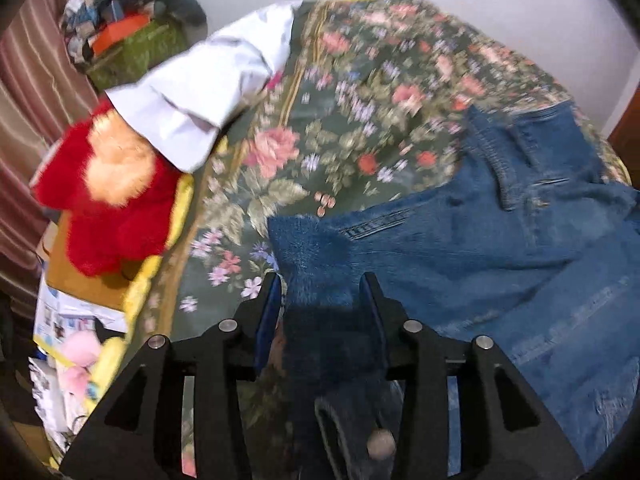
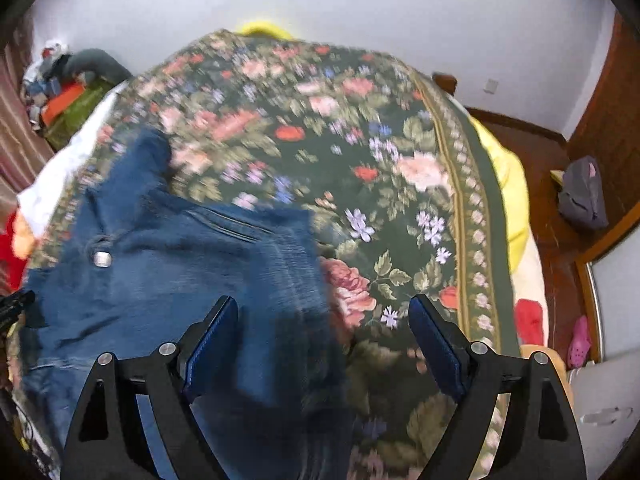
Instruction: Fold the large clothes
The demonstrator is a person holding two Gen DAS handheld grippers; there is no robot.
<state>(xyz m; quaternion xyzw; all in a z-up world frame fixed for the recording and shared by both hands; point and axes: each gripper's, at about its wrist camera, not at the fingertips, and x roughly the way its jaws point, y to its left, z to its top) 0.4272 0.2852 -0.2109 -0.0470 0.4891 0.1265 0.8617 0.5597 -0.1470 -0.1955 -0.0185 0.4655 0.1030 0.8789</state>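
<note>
A bed [image 2: 460, 184] under a dark floral cover [image 1: 360, 92] fills both views and serves as the folding surface, broad and flat enough to spread a large garment. On it lie the jeans [image 1: 500, 248], the task's piece, spread over the near side of the cover with the waistband, a pocket seam and a metal button [image 2: 102, 258] showing, so the waist end seems to face up and away from the person. The denim sits left of centre in the right wrist view and right of centre in the left wrist view, which puts it between the two tools, a sensible layout for lifting one edge with both at once. The left gripper [image 1: 320, 284] has its jaws drawn in around a bunched edge of the jeans: the cloth rises between the fingers and looks pinched, probably so that edge can be carried over for a fold. The right gripper [image 2: 324, 312] has its jaws spread wide; the jeans' right edge passes under the left finger and partway into the gap, while the right finger hangs over bare cover, so nothing is gripped there yet. Both views are blurred, so whether the fingers touch the cloth cannot be told. Off the bed's left side are a white shirt [image 1: 208, 80] and a red plush toy [image 1: 108, 200], apart from the jeans and out of the way.
</note>
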